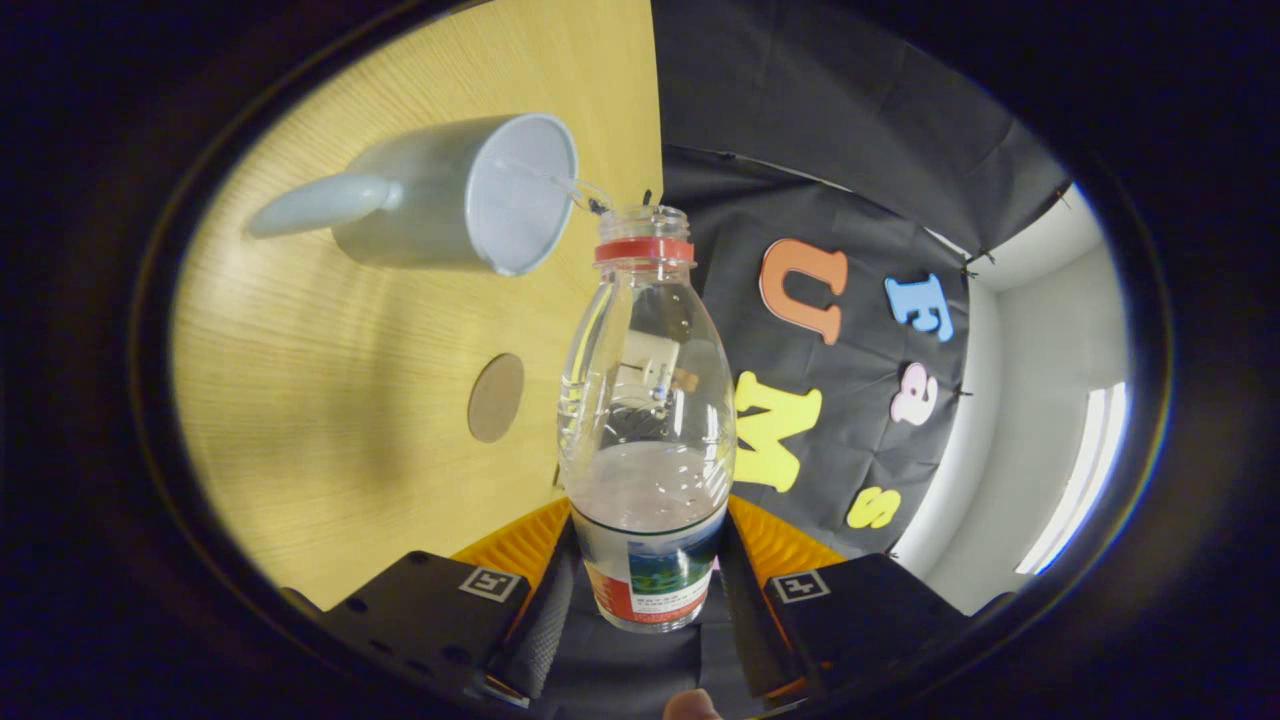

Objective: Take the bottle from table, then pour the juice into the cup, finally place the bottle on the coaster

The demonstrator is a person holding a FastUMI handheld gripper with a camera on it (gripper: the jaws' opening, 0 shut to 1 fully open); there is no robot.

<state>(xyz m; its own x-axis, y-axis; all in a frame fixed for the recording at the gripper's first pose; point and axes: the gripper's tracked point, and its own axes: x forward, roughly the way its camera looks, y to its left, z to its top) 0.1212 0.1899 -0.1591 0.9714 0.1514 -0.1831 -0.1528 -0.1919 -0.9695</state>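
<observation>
**Bottle tilted toward the cup**

From left to right: the cup (455,195) stands on my wooden bench (330,400), its handle turned away from the bottle; the round coaster (496,397) lies bare on the bench nearer my tongs. My tongs (648,590) are clenched on the uncapped bottle (647,420), both fingers pressing its labelled base; the bottle's mouth sits just beside the cup's rim.

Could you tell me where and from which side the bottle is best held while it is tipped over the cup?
Grip the bottle at its labelled lower body, side-on, as the gripper does now with its jaws shut on both flanks. The straight body gives parallel faces, and the open neck stays free toward the cup.
</observation>
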